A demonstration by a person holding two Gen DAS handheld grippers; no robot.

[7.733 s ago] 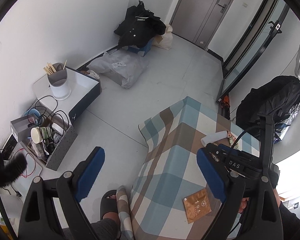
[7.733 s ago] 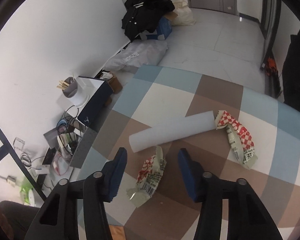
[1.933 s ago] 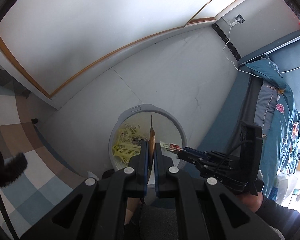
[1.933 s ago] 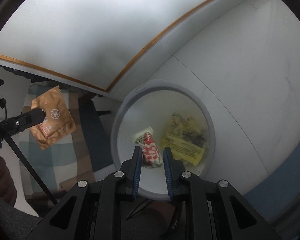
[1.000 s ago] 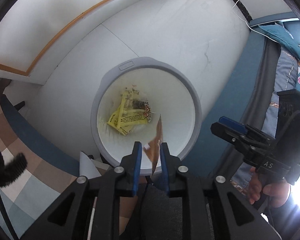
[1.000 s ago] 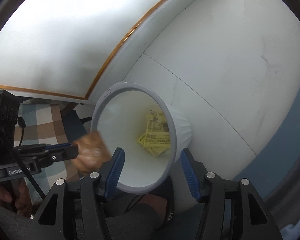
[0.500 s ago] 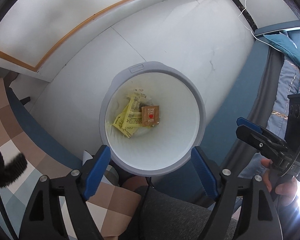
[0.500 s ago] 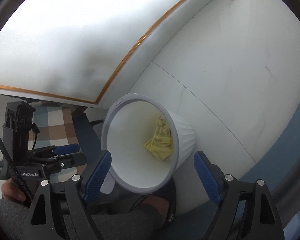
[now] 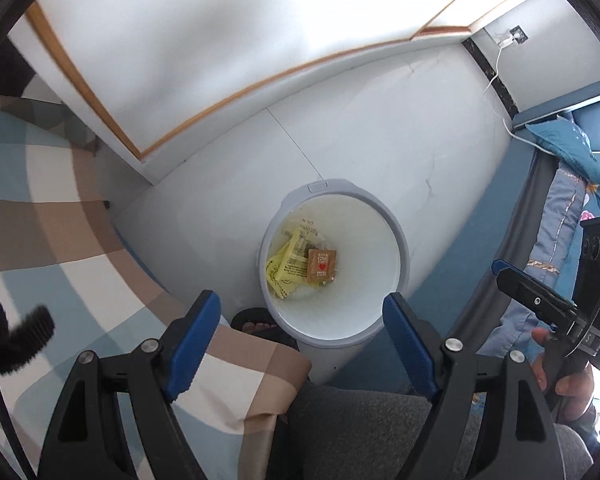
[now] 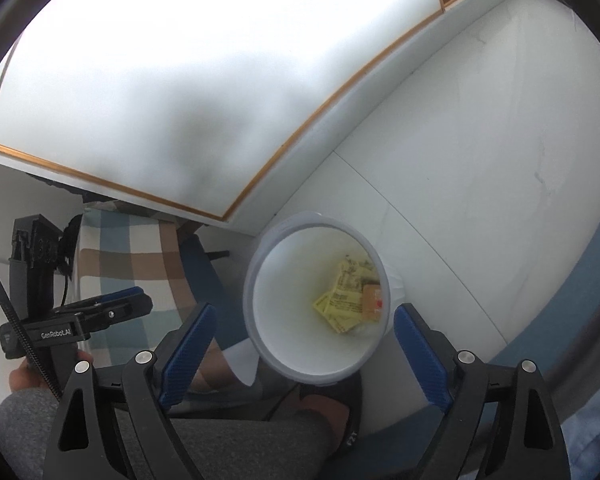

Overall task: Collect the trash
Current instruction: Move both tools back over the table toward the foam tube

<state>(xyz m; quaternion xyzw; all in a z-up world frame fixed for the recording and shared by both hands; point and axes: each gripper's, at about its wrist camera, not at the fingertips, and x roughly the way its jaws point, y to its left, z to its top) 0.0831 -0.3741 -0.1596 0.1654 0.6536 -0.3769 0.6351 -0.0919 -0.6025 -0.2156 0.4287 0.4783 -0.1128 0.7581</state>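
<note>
A white waste bin (image 9: 396,236) with a grey rim stands on the floor below both grippers; it also shows in the right wrist view (image 10: 276,280). Inside lie yellow wrappers (image 9: 286,268) and a brown sachet (image 9: 321,266) with a red heart; both show in the right wrist view, wrappers (image 10: 340,300) and sachet (image 10: 372,298). My left gripper (image 9: 302,334) is open and empty above the bin's near rim. My right gripper (image 10: 304,346) is open and empty above the bin. Each gripper shows in the other's view, the right one (image 9: 540,304) and the left one (image 10: 100,308).
A checked tablecloth (image 9: 60,220) covers the table at the left. A blue bed with patterned bedding (image 9: 556,208) is at the right. A white wall panel with wood trim (image 9: 220,60) is behind the bin. My grey-trousered leg (image 9: 360,432) and sandalled foot (image 9: 260,326) are beside the bin.
Both grippers let go of their trash over the bin and opened wide. The brown sachet now lies in the bin. The left gripper has since risen and pulled back.
</note>
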